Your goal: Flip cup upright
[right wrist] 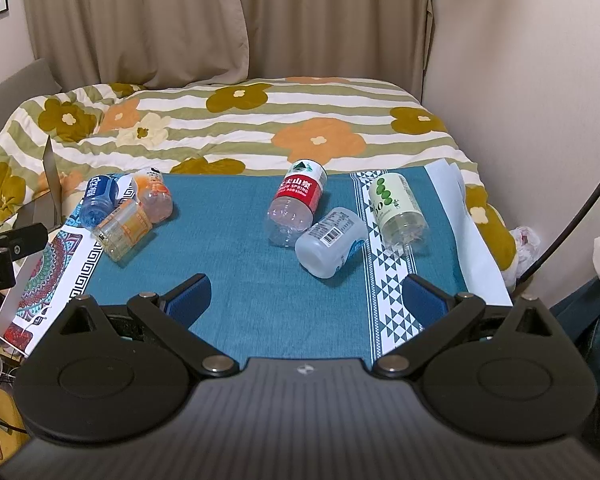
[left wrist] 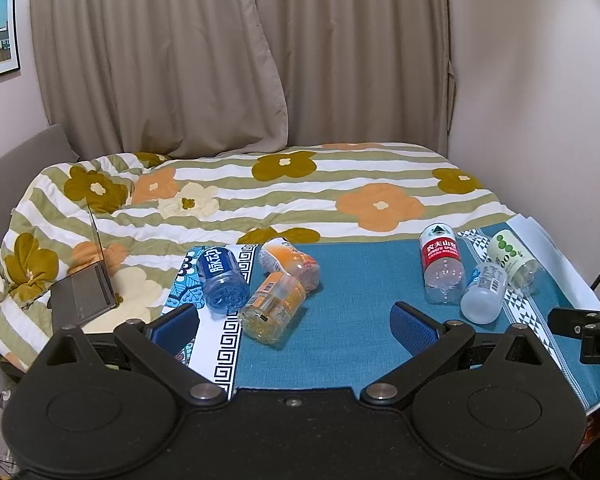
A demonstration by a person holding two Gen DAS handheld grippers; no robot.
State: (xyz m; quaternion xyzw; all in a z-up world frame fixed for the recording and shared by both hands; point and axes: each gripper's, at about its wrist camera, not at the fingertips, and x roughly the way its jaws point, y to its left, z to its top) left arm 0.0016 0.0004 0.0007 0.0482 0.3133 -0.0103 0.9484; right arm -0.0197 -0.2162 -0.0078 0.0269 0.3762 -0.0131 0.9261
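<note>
a: right, where do the bottles lie?
b: all six on their sides on the teal cloth point(left wrist: 340, 344). left cluster: blue-label bottle point(left wrist: 222, 280), orange-label bottle point(left wrist: 274, 306), peach bottle point(left wrist: 290, 262), all touching.
a: and the other cluster?
b: red-label bottle point(right wrist: 296, 208), pale bottle point(right wrist: 332, 242) touching it, green-dot bottle point(right wrist: 398, 210) just beside.
a: the jaws?
b: left gripper point(left wrist: 294, 326) spread wide, holding nothing, short of the bottles. right gripper point(right wrist: 306, 298) likewise agape and empty.
a: behind?
b: a flowered quilt point(left wrist: 260, 196), a laptop point(left wrist: 86, 288) on it.
</note>
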